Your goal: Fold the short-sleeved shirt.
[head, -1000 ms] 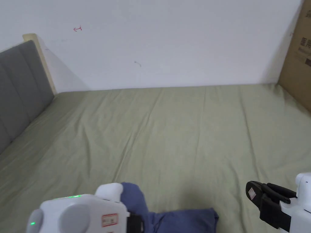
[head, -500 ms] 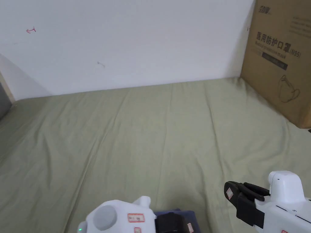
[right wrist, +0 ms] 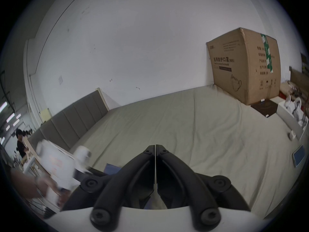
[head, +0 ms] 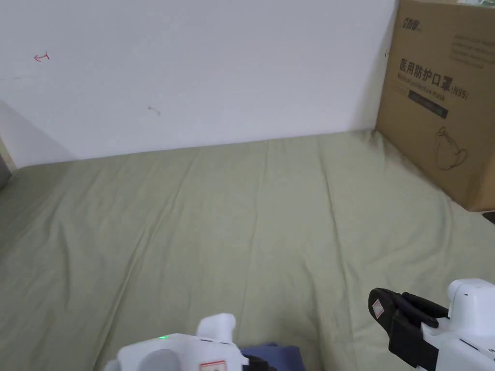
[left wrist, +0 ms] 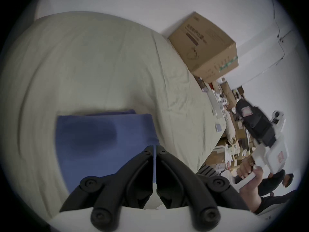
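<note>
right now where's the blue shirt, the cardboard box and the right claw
folded blue cloth shirt (left wrist: 103, 135), left gripper view, middle of its top face
big brown cardboard box (head: 435, 101), head view, its printed front side
right black claw (head: 379, 305), head view, between its closed tips

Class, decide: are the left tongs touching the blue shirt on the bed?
Cannot tell. In the left gripper view the left tongs, shut, overlap the folded blue shirt; neither contact nor gap shows plainly.
</note>
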### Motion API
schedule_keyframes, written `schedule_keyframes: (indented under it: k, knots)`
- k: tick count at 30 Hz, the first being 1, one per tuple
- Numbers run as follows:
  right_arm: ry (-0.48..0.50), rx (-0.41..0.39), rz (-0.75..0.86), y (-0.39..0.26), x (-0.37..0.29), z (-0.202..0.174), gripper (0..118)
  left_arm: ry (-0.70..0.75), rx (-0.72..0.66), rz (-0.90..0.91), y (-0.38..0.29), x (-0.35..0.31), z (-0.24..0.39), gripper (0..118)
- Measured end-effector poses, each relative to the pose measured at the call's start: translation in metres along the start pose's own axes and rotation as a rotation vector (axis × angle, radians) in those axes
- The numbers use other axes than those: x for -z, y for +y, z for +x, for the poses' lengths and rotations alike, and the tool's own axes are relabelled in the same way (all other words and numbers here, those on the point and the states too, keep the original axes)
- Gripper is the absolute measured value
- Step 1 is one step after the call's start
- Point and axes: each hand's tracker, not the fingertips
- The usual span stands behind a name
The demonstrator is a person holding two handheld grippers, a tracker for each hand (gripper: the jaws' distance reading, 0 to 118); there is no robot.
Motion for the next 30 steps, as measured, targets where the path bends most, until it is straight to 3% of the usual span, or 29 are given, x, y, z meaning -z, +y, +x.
schedule_keyframes:
  k: [6,9,13,18,22,24,26,28,30]
  knots:
    - [0.007,0.047,0.039,0.009,-0.01,0.001,1,0.071,-0.059,-0.178,-0.012,0.096,-0.012,1]
    - [0.002,0.05,0.041,0.012,-0.012,0.001,1,-0.017,-0.175,-0.12,-0.013,0.103,-0.022,1]
    - [0.017,0.075,0.033,0.012,-0.013,0.0,1,-0.094,-0.139,-0.088,-0.014,0.076,-0.014,1]
    - [0.065,0.093,0.077,0.023,-0.024,-0.015,1,-0.159,-0.037,0.294,-0.006,-0.043,0.008,1]
    - [0.086,0.018,0.204,0.047,-0.036,-0.041,1,0.057,0.164,0.656,-0.002,-0.145,0.026,1]
    - [0.054,-0.054,0.294,0.057,-0.039,-0.058,1,0.281,0.235,0.818,-0.002,-0.18,0.04,1]
    - [-0.041,-0.172,0.383,0.065,-0.038,-0.078,1,0.534,0.234,0.956,-0.003,-0.2,0.048,1]
    - [-0.053,-0.255,0.428,0.074,-0.035,-0.09,1,0.563,0.253,1.068,-0.002,-0.21,0.043,1]
    - [-0.048,-0.276,0.476,0.078,-0.026,-0.095,1,0.649,0.268,1.168,-0.003,-0.213,0.036,1]
